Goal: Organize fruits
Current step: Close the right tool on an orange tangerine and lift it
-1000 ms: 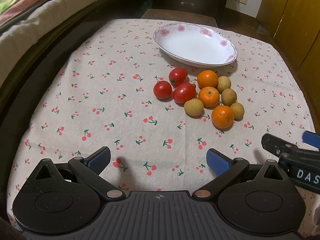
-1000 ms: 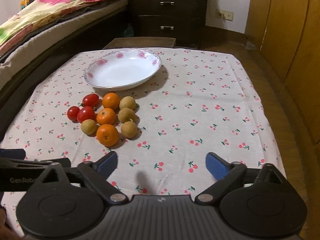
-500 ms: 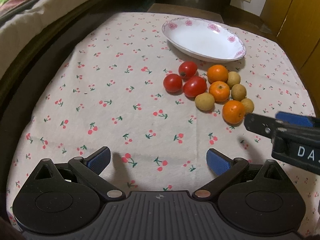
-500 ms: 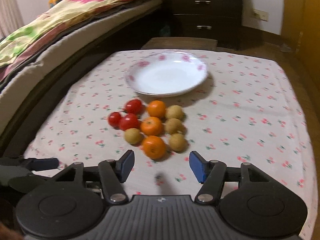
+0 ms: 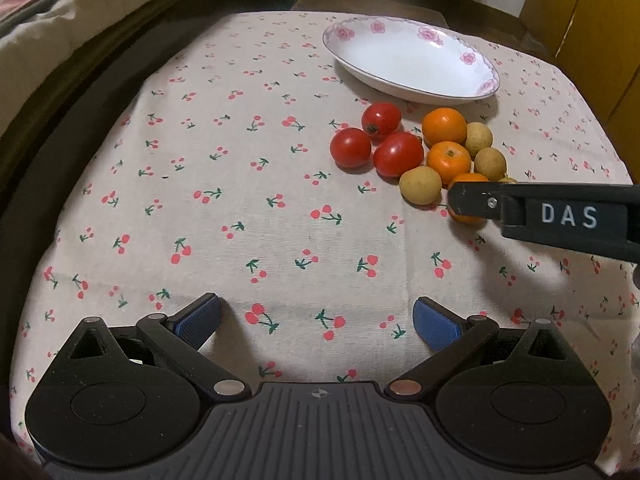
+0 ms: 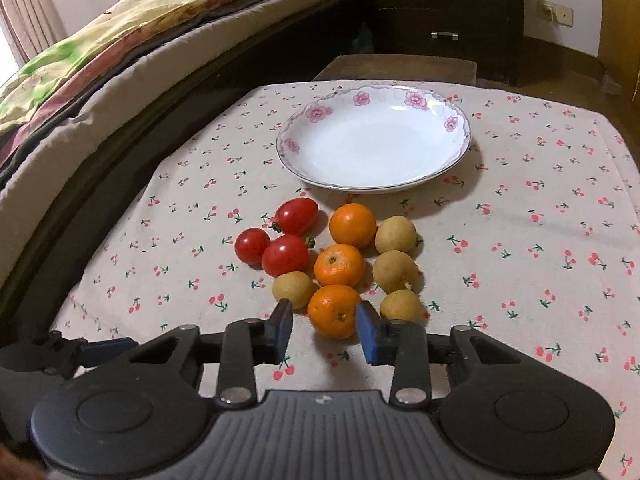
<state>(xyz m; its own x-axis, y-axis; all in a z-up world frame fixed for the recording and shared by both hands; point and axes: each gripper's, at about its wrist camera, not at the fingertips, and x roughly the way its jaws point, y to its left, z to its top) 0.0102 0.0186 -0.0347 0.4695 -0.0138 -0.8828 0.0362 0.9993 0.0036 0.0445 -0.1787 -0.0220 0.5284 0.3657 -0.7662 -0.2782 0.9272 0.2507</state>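
Since a second ago our right gripper [image 6: 324, 330] swung onto the nearest orange [image 6: 334, 311] at lower centre, jaws closing around it (left's apart, idle). Next: clamp, lift to plate [image 6: 456, 152].

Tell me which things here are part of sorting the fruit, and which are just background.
Part of the job: three red tomatoes, three oranges, four tan round fruits, white flowered plate, right gripper, jaws closing around the nearest orange.

Background: cherry-print tablecloth, bed, dark dresser.
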